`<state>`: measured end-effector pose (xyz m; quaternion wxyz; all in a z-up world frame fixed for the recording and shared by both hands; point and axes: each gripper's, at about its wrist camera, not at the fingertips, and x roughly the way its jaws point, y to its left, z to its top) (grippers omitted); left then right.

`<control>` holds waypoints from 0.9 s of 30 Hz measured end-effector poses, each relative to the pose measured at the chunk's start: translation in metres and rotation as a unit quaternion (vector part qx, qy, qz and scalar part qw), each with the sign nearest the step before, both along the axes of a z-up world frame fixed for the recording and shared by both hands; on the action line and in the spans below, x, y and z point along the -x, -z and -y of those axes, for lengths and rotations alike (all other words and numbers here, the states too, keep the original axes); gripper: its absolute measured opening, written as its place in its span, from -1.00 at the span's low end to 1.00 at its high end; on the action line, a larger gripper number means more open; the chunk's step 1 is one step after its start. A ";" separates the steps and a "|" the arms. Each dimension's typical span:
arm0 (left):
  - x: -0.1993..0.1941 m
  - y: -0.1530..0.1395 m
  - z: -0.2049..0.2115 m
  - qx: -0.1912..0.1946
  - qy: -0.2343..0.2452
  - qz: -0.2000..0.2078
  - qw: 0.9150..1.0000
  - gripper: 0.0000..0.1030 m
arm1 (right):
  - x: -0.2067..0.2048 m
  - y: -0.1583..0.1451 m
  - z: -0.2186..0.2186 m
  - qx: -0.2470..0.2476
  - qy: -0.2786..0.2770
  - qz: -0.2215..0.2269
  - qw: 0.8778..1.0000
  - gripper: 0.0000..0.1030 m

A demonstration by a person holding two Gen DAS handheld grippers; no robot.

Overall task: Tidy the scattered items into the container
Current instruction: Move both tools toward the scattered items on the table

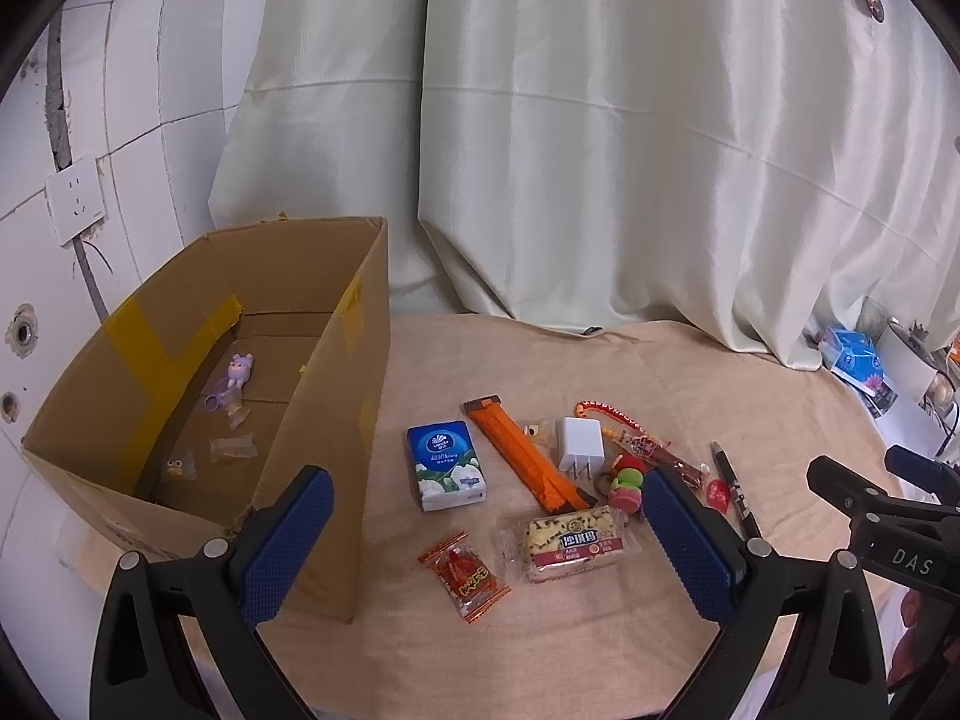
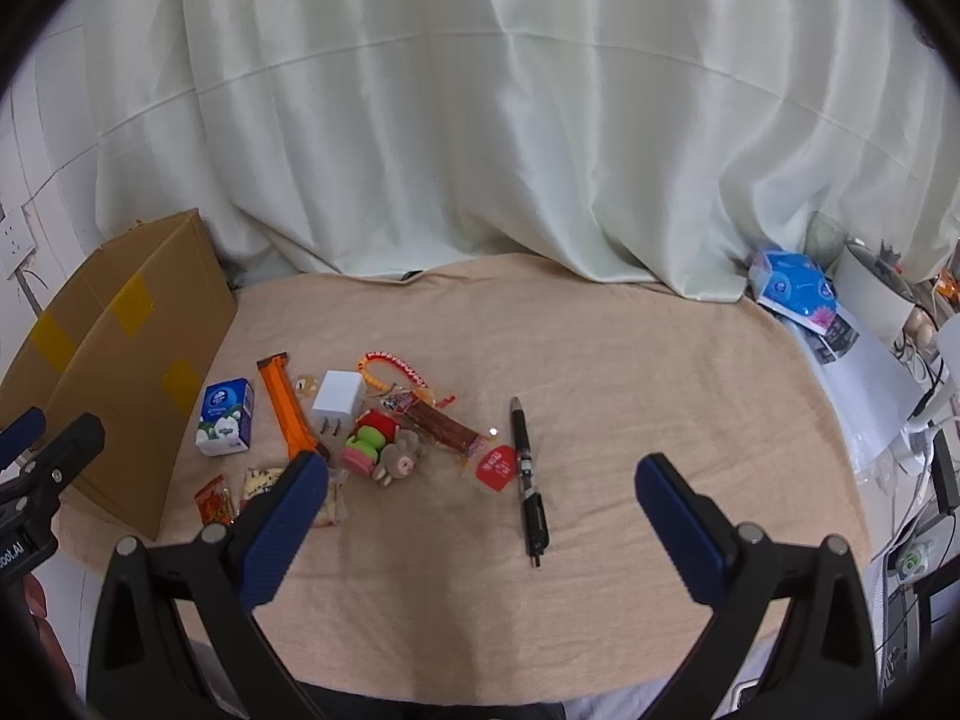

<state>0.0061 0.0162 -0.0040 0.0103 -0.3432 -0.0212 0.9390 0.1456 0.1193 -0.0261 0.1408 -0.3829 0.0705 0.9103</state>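
An open cardboard box stands at the left of the beige cloth and holds a purple toy and small wrapped sweets. Scattered on the cloth: a blue tissue pack, an orange bar, a white charger, a cake packet, a red snack packet, a plush keychain and a black pen. My left gripper is open and empty above the near items. My right gripper is open and empty, near the pen.
A pale curtain hangs behind the table. A blue tissue package, a white pot and cables crowd the right edge. A tiled wall with a socket is at the left.
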 end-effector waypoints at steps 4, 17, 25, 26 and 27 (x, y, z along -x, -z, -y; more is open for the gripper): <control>-0.001 -0.001 -0.001 0.002 -0.005 -0.007 1.000 1.00 | 0.000 0.000 0.001 -0.004 0.000 0.001 1.000 1.00; 0.000 0.007 0.007 -0.029 -0.003 -0.011 1.000 1.00 | -0.003 0.003 -0.001 -0.007 0.000 -0.012 1.000 1.00; 0.005 0.028 -0.009 -0.019 0.011 0.006 1.000 1.00 | -0.003 0.021 -0.015 -0.013 0.008 -0.003 1.000 1.00; 0.006 0.032 -0.014 -0.020 0.014 0.010 1.000 1.00 | -0.004 0.024 -0.017 -0.006 0.005 -0.002 1.000 1.00; 0.007 0.037 -0.018 -0.018 0.014 0.014 1.000 1.00 | -0.004 0.027 -0.019 -0.003 0.004 -0.002 1.000 1.00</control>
